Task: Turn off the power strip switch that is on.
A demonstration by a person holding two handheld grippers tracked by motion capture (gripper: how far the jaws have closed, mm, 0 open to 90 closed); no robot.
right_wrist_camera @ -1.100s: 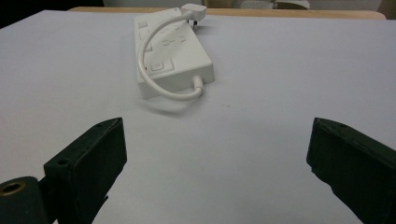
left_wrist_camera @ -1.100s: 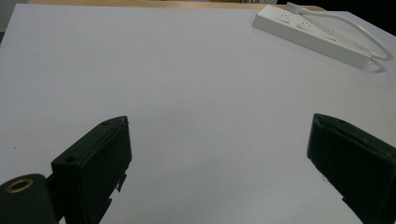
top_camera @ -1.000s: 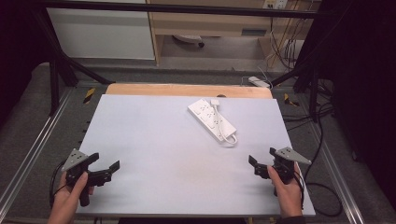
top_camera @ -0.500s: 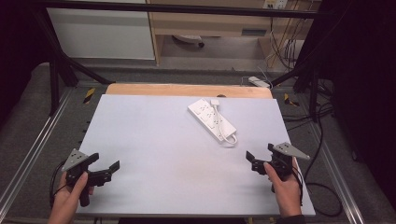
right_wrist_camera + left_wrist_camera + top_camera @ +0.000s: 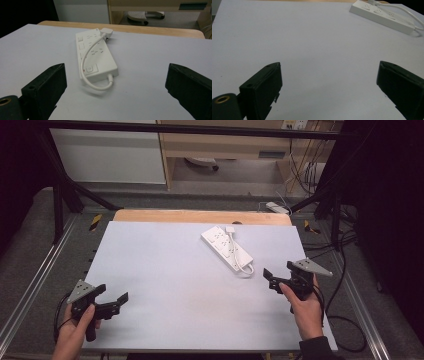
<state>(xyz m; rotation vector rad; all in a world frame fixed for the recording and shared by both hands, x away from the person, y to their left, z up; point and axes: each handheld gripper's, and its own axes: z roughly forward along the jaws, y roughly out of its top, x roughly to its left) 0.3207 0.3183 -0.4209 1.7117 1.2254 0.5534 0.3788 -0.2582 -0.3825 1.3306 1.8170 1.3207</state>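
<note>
Right gripper (image 5: 278, 279) nearing the power strip (image 5: 226, 248) — jaws wide, empty.
Strip lies at one o'clock from table (image 5: 165, 270) centre; rigid, light, smooth — likely best pinched across its narrow sides. Left gripper (image 5: 113, 303) likewise agape.

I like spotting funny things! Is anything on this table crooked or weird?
A little. The white power strip lies slanted across the table, not lined up with its edges. Its own cord loops back over its top, with the plug resting at the far end. Nothing looks broken or spilled.
</note>
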